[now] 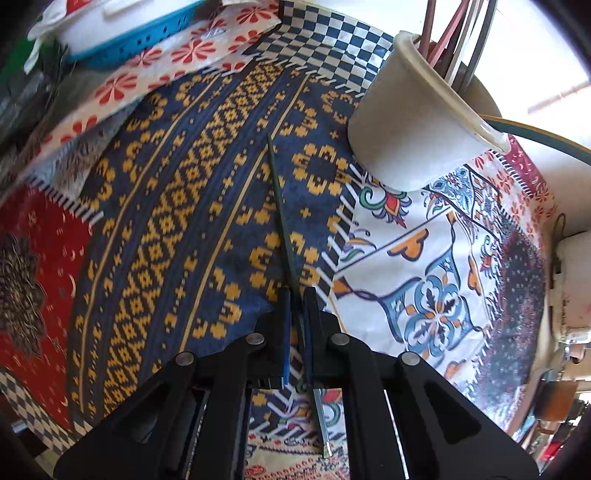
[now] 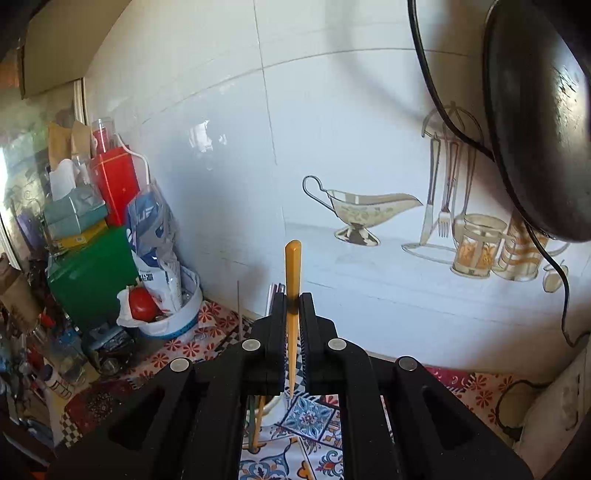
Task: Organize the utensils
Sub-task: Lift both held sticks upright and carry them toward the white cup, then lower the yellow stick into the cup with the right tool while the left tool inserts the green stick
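Note:
My left gripper (image 1: 297,295) is shut on a dark green chopstick (image 1: 279,201). The chopstick points forward over the patterned tablecloth (image 1: 184,221), and its metal end sticks out behind the fingers. A cream utensil cup (image 1: 413,122) with several chopsticks in it stands ahead to the right. My right gripper (image 2: 293,299) is shut on a yellow chopstick (image 2: 293,269) and holds it upright in front of the white tiled wall. Below it, part of the cup (image 2: 271,404) with chopsticks shows between the arms.
A blue basket (image 1: 140,33) sits at the back left of the table. In the right wrist view, boxes, a red tin (image 2: 114,184) and a white bowl (image 2: 173,325) with bags crowd the left corner. A dark pan (image 2: 535,122) and a black cable hang on the right.

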Demonstrator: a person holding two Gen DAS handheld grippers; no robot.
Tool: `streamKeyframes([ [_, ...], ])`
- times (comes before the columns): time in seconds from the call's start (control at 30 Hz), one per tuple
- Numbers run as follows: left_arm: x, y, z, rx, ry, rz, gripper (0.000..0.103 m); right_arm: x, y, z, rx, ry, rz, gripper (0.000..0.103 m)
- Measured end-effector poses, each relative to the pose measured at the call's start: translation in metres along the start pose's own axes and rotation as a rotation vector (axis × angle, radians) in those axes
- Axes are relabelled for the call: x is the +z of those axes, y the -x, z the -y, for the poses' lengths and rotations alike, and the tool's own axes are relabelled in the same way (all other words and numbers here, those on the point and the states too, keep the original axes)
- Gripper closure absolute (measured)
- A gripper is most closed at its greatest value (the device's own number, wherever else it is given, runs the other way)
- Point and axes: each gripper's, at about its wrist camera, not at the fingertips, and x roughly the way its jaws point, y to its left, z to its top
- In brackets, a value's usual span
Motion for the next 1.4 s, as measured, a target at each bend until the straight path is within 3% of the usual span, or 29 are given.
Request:
streamKeyframes([
  [0.23,0.017,-0.007,0.012,0.024,-0.018,-0.005,0.099,0.008,-0.013,-0.012,0.056,0.020,0.005,0.097],
  [0.37,0.025,0.016,-0.004,0.004,0.012,0.036,0.099,0.001,-0.025,-0.016,0.077,0.030,-0.027,0.097],
  [0.73,0.048,0.128,-0.012,-0.052,0.022,0.324,0.100,-0.012,-0.045,-0.016,0.075,0.037,-0.093,0.097],
  [1.07,0.082,0.204,0.028,-0.117,-0.067,0.536,0.100,-0.025,-0.062,-0.011,0.067,0.037,-0.161,0.097],
  [1.23,0.099,0.202,0.048,-0.124,-0.121,0.541,0.100,-0.032,-0.071,-0.009,0.065,0.047,-0.196,0.097],
  [1.4,0.110,0.169,0.064,-0.111,-0.168,0.470,0.100,-0.038,-0.083,-0.004,0.068,0.049,-0.234,0.097],
])
